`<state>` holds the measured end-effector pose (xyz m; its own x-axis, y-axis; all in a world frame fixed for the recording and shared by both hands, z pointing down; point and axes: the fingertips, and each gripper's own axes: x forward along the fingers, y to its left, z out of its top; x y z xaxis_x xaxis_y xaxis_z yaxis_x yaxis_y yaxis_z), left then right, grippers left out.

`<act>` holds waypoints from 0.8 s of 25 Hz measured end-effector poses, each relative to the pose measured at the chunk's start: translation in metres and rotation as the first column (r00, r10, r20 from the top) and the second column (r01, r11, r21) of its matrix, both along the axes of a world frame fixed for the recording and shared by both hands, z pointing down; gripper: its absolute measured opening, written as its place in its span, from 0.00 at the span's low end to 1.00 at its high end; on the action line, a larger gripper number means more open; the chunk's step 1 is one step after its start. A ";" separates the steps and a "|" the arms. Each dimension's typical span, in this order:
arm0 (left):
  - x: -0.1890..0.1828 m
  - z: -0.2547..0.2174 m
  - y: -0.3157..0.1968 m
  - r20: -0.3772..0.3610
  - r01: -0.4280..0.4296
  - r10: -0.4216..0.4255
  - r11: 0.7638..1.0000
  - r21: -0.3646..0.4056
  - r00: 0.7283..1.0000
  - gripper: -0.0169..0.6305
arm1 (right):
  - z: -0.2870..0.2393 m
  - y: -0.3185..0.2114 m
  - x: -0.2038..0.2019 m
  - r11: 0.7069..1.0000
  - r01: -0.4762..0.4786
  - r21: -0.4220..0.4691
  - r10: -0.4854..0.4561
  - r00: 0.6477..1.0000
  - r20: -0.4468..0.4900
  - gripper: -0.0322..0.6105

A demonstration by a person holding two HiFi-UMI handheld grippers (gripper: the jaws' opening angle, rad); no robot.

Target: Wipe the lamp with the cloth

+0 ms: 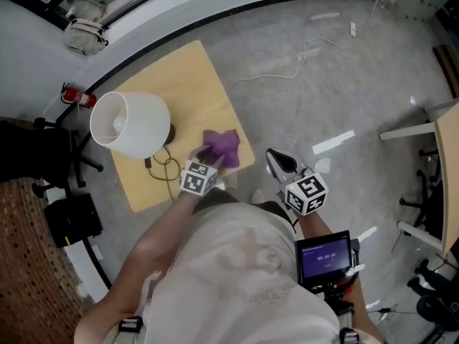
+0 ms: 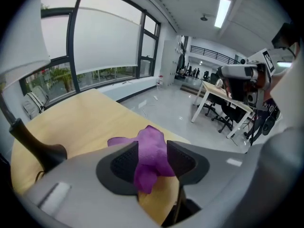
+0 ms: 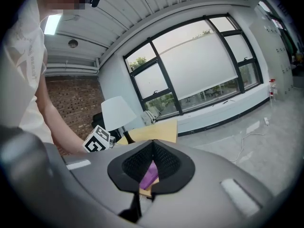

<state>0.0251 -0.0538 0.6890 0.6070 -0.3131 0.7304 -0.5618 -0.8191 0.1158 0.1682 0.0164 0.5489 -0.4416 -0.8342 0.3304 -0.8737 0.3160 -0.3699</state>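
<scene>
Pale wooden tabletop (image 1: 179, 70) carries unwiped white-shaded table lamp (image 1: 129, 124); crumpled purple cloth (image 1: 222, 145) lies near tabletop's corner. My left gripper (image 1: 206, 158) straddles cloth, jaws wide, no grip yet; my right gripper (image 1: 277, 162) pinched shut, empty. Risk: shallow bite drops cloth off edge. Only left gripper view shows cloth between pads.

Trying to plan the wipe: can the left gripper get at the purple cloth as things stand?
Probably yes. The left gripper hangs over the table with its jaws apart, and the purple cloth sits between them; nothing stands in the way. The lamp is off to one side.
</scene>
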 end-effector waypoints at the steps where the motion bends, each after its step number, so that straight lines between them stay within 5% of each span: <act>1: 0.001 0.006 -0.001 0.006 -0.006 0.006 1.000 -0.018 1.000 0.32 | 0.000 -0.002 0.000 1.000 -0.009 -0.003 0.009 1.000 -0.001 0.07; 11: 0.008 0.043 -0.008 0.194 -0.083 0.099 0.992 -0.090 0.976 0.40 | 0.003 -0.007 0.012 0.995 -0.094 -0.041 0.093 0.995 -0.025 0.07; 20: 0.013 0.043 -0.001 0.202 -0.053 0.079 0.990 -0.130 0.976 0.18 | -0.003 -0.005 0.016 0.995 -0.095 -0.021 0.094 0.995 -0.020 0.07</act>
